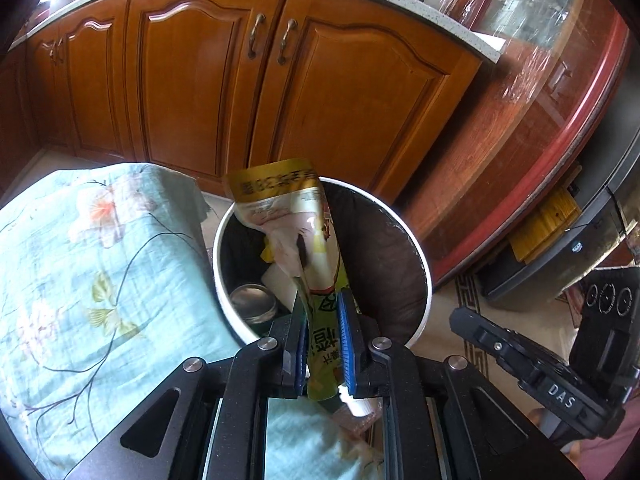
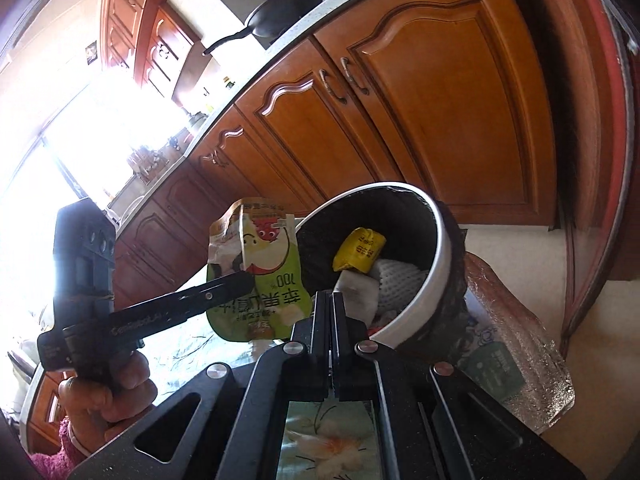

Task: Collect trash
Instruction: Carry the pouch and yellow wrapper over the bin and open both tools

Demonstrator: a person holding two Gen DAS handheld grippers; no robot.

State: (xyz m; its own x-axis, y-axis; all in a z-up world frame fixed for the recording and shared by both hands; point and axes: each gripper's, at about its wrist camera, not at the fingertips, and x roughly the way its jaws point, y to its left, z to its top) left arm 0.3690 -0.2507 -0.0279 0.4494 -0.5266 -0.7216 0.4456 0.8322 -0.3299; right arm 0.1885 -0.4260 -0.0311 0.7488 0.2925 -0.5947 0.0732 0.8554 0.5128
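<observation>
The left hand-held gripper [image 1: 322,312] pinches a green juice pouch [image 1: 304,240] by its lower end. The pouch's long axis runs up-frame from the fingertips, its free end leaning over the white-rimmed trash bin [image 1: 420,248] at lower centre, where earlier scraps lie. The right hand-held gripper [image 2: 331,300] is pressed together, empty, just beside the bin. The left is judged nearer for release.
</observation>
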